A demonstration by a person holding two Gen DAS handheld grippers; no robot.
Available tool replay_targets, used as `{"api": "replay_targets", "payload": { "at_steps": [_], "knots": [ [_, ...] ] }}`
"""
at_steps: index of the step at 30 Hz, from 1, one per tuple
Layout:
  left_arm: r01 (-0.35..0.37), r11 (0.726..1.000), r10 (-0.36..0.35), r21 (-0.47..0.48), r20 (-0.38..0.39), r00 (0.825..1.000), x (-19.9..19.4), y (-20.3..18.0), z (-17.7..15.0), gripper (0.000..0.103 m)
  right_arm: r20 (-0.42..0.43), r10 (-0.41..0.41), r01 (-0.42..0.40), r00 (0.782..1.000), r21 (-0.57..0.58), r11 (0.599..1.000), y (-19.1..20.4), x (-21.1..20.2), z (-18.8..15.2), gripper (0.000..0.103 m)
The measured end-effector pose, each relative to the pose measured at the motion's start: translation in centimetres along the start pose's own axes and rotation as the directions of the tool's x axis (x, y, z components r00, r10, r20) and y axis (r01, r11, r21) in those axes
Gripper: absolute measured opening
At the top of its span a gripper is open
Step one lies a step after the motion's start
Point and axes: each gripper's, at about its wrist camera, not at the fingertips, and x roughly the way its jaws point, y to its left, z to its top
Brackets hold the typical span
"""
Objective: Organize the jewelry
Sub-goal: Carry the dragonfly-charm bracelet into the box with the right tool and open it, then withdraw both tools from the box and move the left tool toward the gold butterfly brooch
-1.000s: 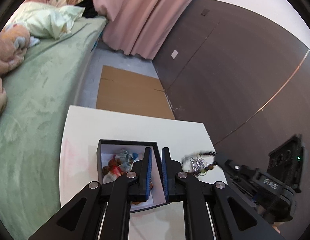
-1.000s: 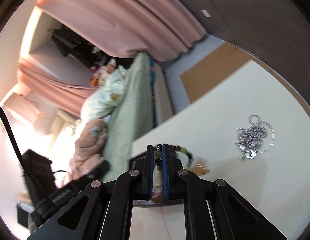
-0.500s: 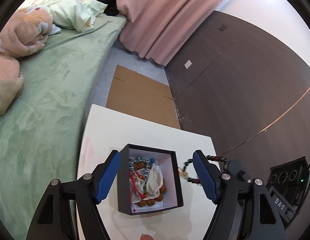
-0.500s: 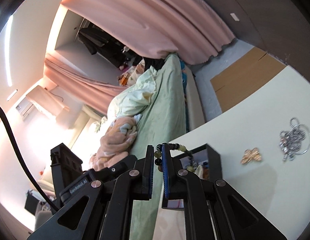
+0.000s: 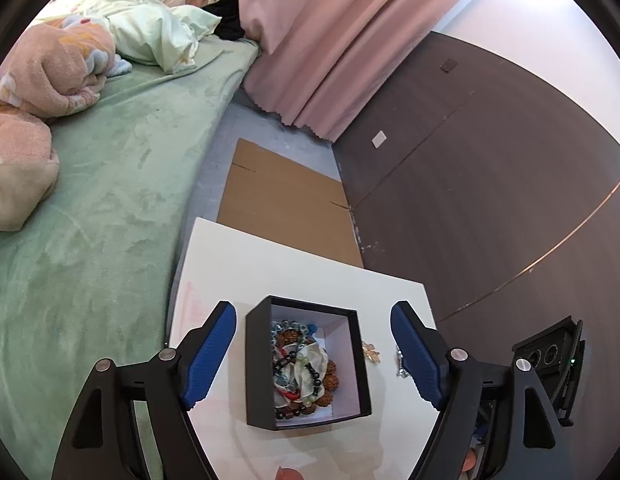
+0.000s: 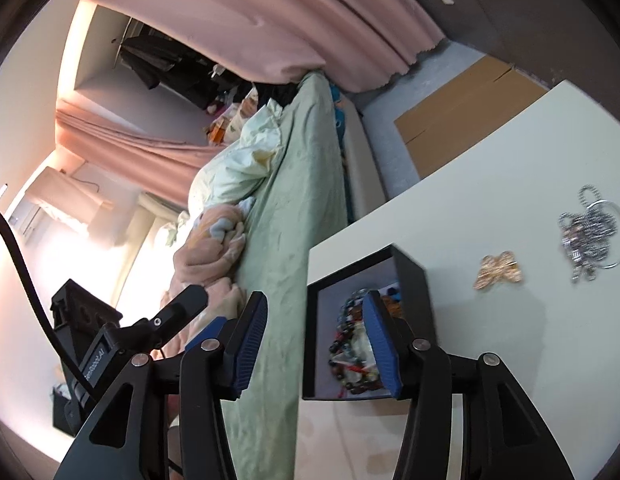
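Observation:
A black jewelry box (image 5: pixel 261 364) with a white lining sits on the white table (image 5: pixel 237 264). It holds a heap of bead bracelets (image 5: pixel 299 364), including a dark beaded one. My left gripper (image 5: pixel 312 354) is open, its blue pads wide on either side above the box. My right gripper (image 6: pixel 316 340) is open and empty above the box's (image 6: pixel 414 292) left part. A gold butterfly clip (image 6: pixel 498 270) and a pile of silver chains (image 6: pixel 588 232) lie on the table right of the box; both show small in the left wrist view, the clip (image 5: pixel 370 352) beside the box.
A bed with a green cover (image 5: pixel 101 184) and pink blankets (image 5: pixel 41 64) runs along the table's left edge. Flat cardboard (image 5: pixel 285 208) lies on the floor beyond the table. A dark wood wall (image 5: pixel 490 168) and pink curtain (image 5: pixel 330 40) stand behind.
My right gripper carried the dark beaded bracelet over the box, opened and let it go into the box. My left gripper opened wide and rose above the box.

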Motion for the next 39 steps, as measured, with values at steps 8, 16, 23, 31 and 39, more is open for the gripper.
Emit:
{"api": "replay_targets", "payload": {
  "at_steps": [8,16,23,31,39],
  "knots": [
    [-0.002,0.998,0.001,0.068,0.016,1.000,0.0,-2.2,-0.9,0.080,0.095,-0.088,0.089,0.992,-0.009,0.996,-1.0,-3.3,0.2,0.054],
    [0.000,0.991,-0.006,0.135,0.041,0.999,0.9,-4.7,-2.8,0.080,0.134,-0.166,0.163,0.977,0.031,0.986,-2.9,-6.8,0.3,0.054],
    [0.010,0.992,-0.014,0.124,0.033,0.999,2.4,-6.6,-4.2,0.080,0.154,-0.188,0.166,0.970,0.147,0.975,-6.0,-9.6,0.6,0.082],
    [0.045,0.993,-0.039,0.109,-0.053,0.998,4.8,-8.4,-6.0,0.097,0.163,-0.195,0.153,0.967,0.241,0.958,-8.9,-12.8,0.6,0.085],
    [0.059,0.991,-0.045,0.120,-0.119,0.992,6.5,-10.1,-7.5,0.098,0.161,-0.203,0.149,0.966,0.296,0.944,-11.2,-15.1,0.2,0.094]
  ]
}}
